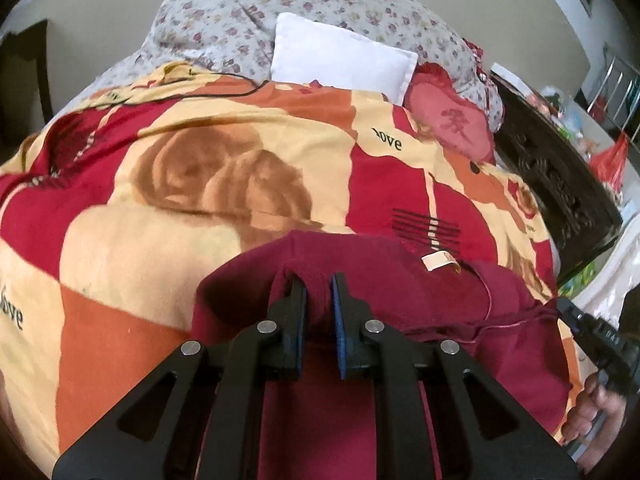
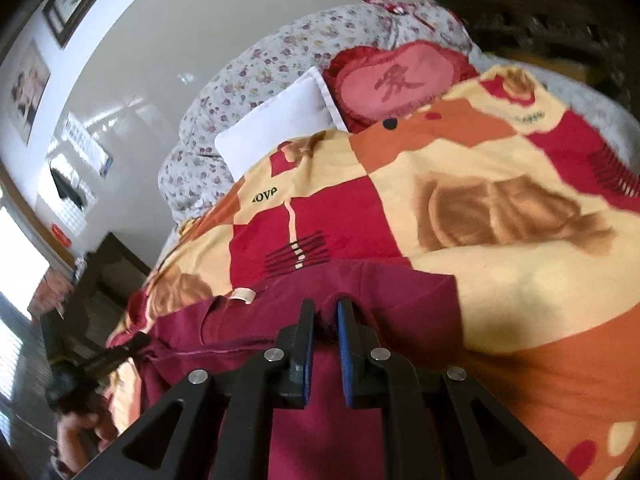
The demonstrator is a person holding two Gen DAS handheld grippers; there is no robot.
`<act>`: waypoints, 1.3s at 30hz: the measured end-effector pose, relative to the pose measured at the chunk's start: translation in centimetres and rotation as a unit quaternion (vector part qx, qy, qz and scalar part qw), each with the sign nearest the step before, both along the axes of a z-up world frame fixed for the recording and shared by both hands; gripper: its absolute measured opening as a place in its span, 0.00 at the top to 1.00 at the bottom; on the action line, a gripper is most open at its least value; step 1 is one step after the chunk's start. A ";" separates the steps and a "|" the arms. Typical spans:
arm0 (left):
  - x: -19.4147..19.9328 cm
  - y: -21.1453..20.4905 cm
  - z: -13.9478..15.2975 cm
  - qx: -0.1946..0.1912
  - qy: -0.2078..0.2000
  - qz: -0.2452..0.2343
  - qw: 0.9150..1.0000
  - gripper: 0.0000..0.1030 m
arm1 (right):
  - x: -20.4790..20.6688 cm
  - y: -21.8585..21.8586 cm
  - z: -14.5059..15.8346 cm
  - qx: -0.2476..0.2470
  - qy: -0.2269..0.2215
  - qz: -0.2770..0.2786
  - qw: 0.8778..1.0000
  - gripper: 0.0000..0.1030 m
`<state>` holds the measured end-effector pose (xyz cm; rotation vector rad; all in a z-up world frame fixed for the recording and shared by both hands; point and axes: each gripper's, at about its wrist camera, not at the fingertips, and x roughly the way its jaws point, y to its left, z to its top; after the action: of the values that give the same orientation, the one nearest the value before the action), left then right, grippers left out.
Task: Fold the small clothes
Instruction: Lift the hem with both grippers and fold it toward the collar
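A dark maroon garment (image 1: 400,292) with a beige neck label (image 1: 439,260) lies on a patterned bedspread. My left gripper (image 1: 319,280) is shut on a raised fold of its edge. In the right wrist view the same maroon garment (image 2: 400,292) shows, with its label (image 2: 242,295) to the left. My right gripper (image 2: 325,307) is shut on another bunched part of its edge. Each gripper shows at the side of the other's view, the right one (image 1: 576,316) and the left one (image 2: 116,354), both at the cloth's edge.
The bedspread (image 1: 200,168) is red, orange and cream. At the bed's head lie a white pillow (image 1: 340,56), a red heart cushion (image 1: 452,120) and a floral quilt (image 1: 240,20). A dark carved headboard (image 1: 560,184) stands at the right. A wall (image 2: 160,40) is behind.
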<state>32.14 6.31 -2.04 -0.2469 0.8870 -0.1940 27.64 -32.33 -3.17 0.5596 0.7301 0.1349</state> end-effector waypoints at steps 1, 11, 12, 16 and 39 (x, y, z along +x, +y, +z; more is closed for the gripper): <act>0.1 -0.1 0.0 0.003 0.004 -0.001 1.000 0.89 | 0.0 -0.1 0.0 0.012 0.000 0.003 1.000 0.84; -2.4 2.1 4.1 0.018 -0.065 0.003 0.998 0.45 | -4.7 -0.8 4.4 -0.042 -0.063 0.041 0.996 0.58; -2.9 2.3 4.5 0.022 -0.077 0.012 0.997 0.45 | -4.8 -0.4 4.3 -0.065 -0.056 0.046 0.995 0.58; -4.8 0.9 4.3 -0.002 -0.096 -0.037 0.995 0.45 | -4.7 3.0 3.7 -0.170 -0.032 0.100 0.980 0.59; 0.1 -4.5 -4.9 0.090 -0.118 -0.046 0.988 0.45 | 3.9 5.9 -4.3 -0.215 -0.012 0.062 0.974 0.60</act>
<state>32.20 1.79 -6.92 -0.0143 0.6764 -0.2219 31.52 -26.41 -7.46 0.0980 0.7429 0.0942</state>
